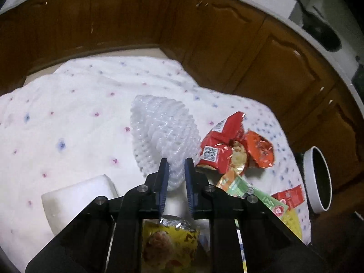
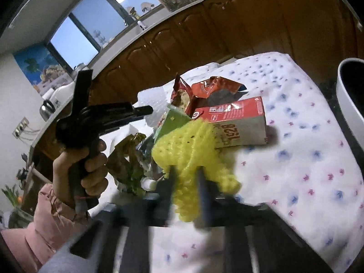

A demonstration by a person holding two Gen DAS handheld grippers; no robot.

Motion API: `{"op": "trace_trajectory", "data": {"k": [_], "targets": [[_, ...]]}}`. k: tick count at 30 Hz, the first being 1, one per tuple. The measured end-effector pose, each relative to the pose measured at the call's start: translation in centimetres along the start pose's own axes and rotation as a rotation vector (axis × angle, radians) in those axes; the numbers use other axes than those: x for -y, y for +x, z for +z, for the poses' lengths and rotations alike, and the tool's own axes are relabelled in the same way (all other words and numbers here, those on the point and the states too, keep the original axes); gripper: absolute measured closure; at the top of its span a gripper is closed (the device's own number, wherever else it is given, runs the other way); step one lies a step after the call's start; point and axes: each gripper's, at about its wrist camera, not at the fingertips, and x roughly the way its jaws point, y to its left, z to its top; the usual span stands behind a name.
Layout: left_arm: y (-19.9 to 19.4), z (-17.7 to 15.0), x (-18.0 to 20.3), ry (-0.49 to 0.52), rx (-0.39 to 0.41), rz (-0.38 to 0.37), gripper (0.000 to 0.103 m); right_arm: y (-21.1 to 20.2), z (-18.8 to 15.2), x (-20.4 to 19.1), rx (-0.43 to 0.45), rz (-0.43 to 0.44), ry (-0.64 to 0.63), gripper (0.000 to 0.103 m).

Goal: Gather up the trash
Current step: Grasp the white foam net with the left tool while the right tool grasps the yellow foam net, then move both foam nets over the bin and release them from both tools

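Left gripper [image 1: 176, 167] pinches the white foam net [image 1: 159, 132] over the cloth-covered desk [image 1: 68, 118], beside red wrappers [image 1: 218, 145]. Right gripper [image 2: 186, 177] clamps the yellow foam net [image 2: 191, 145], just before a red carton [image 2: 236, 118]; white bin [image 2: 348, 100] stands right.

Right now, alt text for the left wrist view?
The left gripper is shut on a white foam net sleeve over a table with a white flower-dotted cloth. Red snack wrappers lie just right of it, a white block lower left, and a white-rimmed bin stands past the table's right edge.
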Motion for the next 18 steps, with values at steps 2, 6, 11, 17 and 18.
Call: {"op": "trace_trajectory", "data": {"k": [2, 6, 11, 17, 18], "targets": [[-1.7, -0.4, 0.2, 0.005, 0.037, -0.02, 0.093, -1.3, -0.2, -0.4, 0.023, -0.015, -0.022, 0.092], [-6.0, -1.4, 0.9, 0.002, 0.105, -0.08, 0.093, -3.6, 0.0, -0.1, 0.067, -0.011, -0.028, 0.092], [-10.1, -2.6, 3.0, 0.017, 0.163, -0.181, 0.093, -7.6, 0.3, 0.9, 0.141, -0.019, -0.004, 0.092], [-10.7, -4.0, 7.4, 0.089, 0.141, -0.271, 0.093, -12.0, 1.0, 3.0, 0.226, -0.077, 0.016, 0.092], [-10.7, -4.1, 7.9, 0.097, 0.135, -0.28, 0.093, -12.6, 1.0, 3.4, 0.238, -0.092, 0.021, 0.092]]}}
